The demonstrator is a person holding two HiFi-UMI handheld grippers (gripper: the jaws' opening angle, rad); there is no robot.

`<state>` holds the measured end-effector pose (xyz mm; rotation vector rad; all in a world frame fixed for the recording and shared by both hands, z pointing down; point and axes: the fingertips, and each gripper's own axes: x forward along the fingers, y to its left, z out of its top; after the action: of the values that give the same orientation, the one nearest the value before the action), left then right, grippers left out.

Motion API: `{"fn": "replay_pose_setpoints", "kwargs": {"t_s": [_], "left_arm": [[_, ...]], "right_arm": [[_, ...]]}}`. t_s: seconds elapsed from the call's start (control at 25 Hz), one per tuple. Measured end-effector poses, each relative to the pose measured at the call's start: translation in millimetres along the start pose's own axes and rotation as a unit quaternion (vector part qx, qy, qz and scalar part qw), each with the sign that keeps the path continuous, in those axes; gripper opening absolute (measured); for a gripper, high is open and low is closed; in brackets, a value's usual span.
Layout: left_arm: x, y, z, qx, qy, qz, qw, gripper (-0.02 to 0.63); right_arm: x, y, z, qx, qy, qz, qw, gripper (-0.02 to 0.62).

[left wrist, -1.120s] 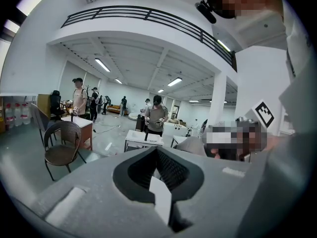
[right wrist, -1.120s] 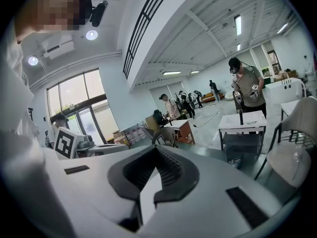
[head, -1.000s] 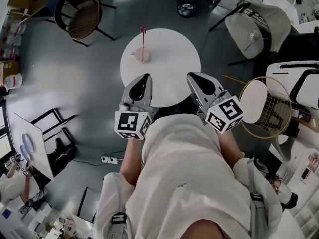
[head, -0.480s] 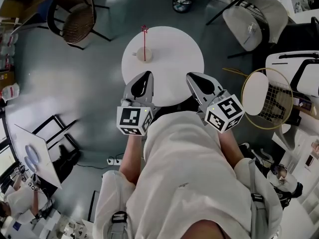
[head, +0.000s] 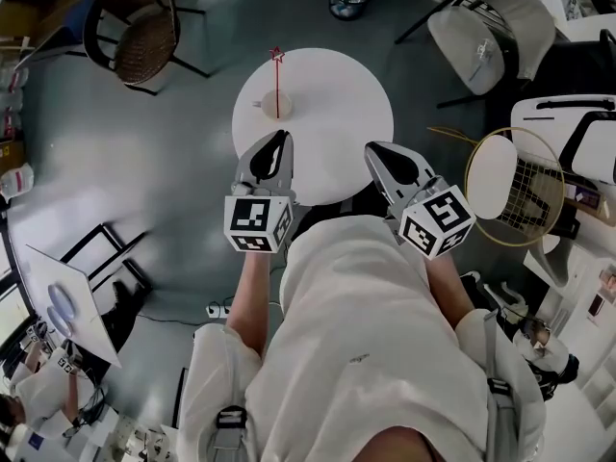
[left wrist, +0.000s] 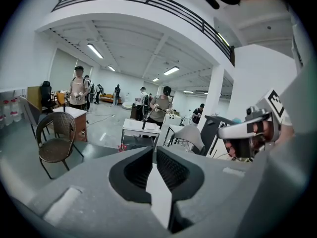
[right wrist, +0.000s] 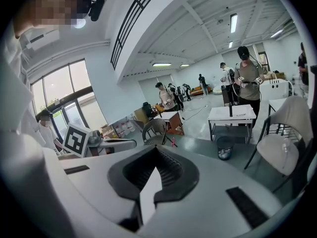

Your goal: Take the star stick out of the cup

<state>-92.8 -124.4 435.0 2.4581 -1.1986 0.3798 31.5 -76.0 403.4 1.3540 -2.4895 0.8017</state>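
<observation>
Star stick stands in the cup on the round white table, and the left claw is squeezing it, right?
No. The star stick does stand in the cup on the round white table, but the left claw is not squeezing it: the head view shows it shut and apart from the stick.

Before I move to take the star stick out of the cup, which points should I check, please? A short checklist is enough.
1. Star stick stands upright in the cup: ok.
2. Left gripper jaws open for a grasp: not ok, shut and empty.
3. Right gripper jaws open: not ok, shut and empty.
4. A gripper at the stick: not ok, both are apart from it, toward the near side of the table.
5. Cup stays put when the stick lifts: cannot tell.
</observation>
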Motion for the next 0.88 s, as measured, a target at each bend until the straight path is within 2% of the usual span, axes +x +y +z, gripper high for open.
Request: {"fn": "replay_pose_setpoints", "kwargs": {"t_s": [0.24, 0.4, 0.88], "left_arm": [[7, 14, -7, -0.018, 0.007, 0.013, 0.9997, 0.013], [13, 27, -12, -0.022, 0.017, 0.016, 0.9995, 0.05], [46, 47, -20, -0.012, 0.024, 0.019, 0.9995, 0.103]], "right_arm": [[5, -10, -4, -0.005, 0.019, -0.008, 1.0, 0.008], [10, -10, -3, -0.007, 0.026, -0.007, 1.0, 0.008], [11, -18, -14, -0.006, 0.047, -0.012, 0.999, 0.008]]}}
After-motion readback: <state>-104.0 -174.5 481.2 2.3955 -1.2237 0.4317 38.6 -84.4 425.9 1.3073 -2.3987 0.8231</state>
